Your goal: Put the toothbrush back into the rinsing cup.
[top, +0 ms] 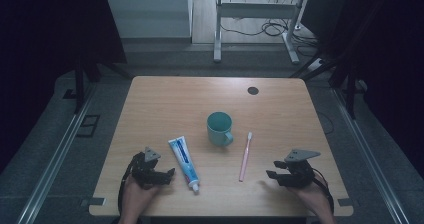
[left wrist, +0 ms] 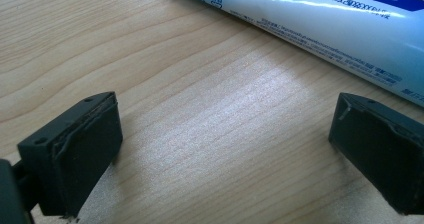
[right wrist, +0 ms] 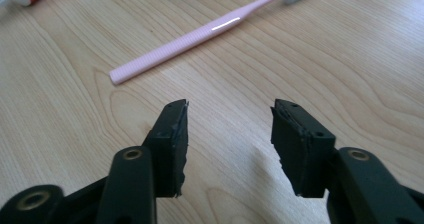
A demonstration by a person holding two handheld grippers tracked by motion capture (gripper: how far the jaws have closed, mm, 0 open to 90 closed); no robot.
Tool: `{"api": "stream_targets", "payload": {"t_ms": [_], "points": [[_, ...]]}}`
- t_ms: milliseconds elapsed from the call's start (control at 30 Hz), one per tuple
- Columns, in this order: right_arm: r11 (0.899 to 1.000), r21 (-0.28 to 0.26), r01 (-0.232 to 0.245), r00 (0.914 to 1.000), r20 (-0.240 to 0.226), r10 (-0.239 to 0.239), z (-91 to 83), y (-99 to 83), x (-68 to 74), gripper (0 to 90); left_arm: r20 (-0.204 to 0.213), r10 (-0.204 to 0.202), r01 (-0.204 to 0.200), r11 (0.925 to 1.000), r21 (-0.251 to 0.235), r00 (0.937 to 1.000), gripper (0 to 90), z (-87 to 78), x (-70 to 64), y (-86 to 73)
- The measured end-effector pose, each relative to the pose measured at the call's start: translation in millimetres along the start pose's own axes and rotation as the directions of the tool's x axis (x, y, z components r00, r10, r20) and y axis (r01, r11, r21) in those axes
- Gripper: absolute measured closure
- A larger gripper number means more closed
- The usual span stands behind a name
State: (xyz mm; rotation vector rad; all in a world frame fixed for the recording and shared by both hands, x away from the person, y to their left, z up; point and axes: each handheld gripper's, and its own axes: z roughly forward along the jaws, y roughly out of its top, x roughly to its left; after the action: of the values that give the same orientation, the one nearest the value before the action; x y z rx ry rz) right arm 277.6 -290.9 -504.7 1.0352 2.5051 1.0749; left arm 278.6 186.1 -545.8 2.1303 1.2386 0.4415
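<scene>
Evidently nothing is being handled yet: left gripper (top: 167, 174) and right gripper (top: 272, 170) are resting spread and empty at lower frame; white-and-blue plastic toothpaste tube (top: 183, 163), teal ceramic mug (top: 219, 128) and pink plastic toothbrush (top: 245, 156) are lying untouched mid-table.

We are seeing print only on the toothpaste tube (left wrist: 320, 24), running along the upper right of the left gripper view: rows of tiny dark characters and white lettering on a blue band, all inverted and too small and blurred for us to read. We are finding no legible brand, number or sign on it anywhere.
</scene>
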Motion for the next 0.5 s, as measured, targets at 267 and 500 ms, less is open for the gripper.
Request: {"api": "stream_targets", "payload": {"t_ms": [267,500], "points": [[1.0,0.014,-0.001,0.9999,-0.017,0.001,5.7,8.9,0.1,63.8,0.0,0.0,0.0,1.0,0.0,1.0,0.6,0.0,0.0,0.0],[1.0,0.021,0.008,0.9983,-0.058,-0.007,10.1,16.4,0.5,82.9,0.0,-0.001,0.001,1.0,0.0,1.0,0.6,0.0,-0.1,0.0]]}}
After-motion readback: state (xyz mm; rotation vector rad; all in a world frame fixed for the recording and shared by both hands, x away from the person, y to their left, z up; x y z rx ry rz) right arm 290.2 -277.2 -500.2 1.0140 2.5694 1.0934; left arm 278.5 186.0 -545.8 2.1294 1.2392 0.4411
